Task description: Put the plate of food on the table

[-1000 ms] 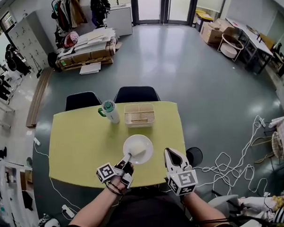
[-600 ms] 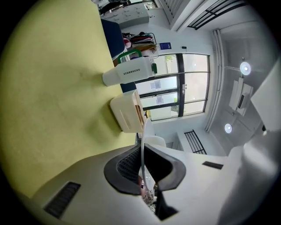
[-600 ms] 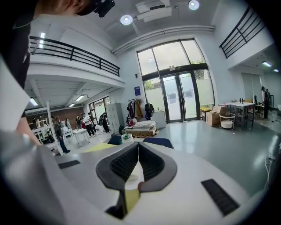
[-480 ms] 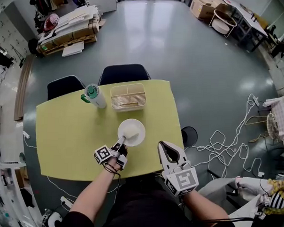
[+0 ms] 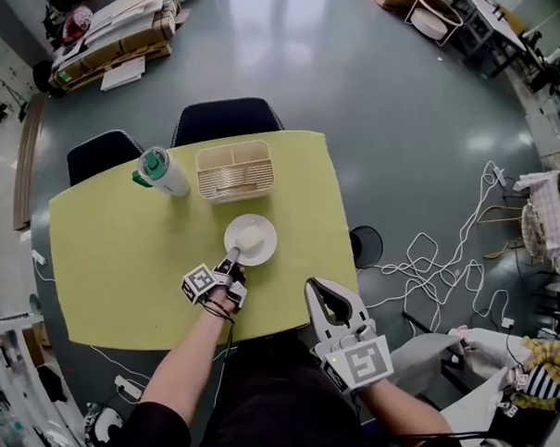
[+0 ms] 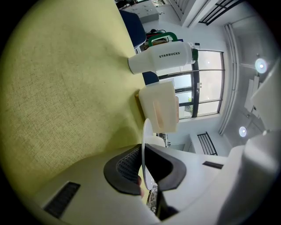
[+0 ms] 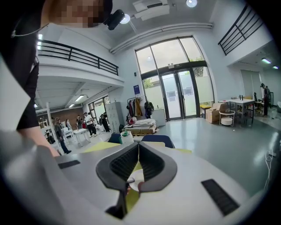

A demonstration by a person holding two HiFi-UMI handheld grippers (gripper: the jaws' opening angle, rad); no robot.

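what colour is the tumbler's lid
Green lid on a white tumbler; clearest in the head view.

Head view: bright, even daylight; pale glare streaks on the glossy floor (image 5: 297, 52); yellow counter (image 5: 121, 248) evenly lit, shadows soft and faint; straight lines bow strongly toward the edges. Left gripper view: round fisheye picture, corners black; window (image 6: 206, 88) washed out; two ceiling lamps (image 6: 261, 65) flare; counter weave sharp, dark fingers (image 6: 125, 167) slightly soft, with a dim shadow beside them. Right gripper view: glass doors (image 7: 175, 94) bright; lamp (image 7: 191, 2) glaring overhead; foreground blurred.
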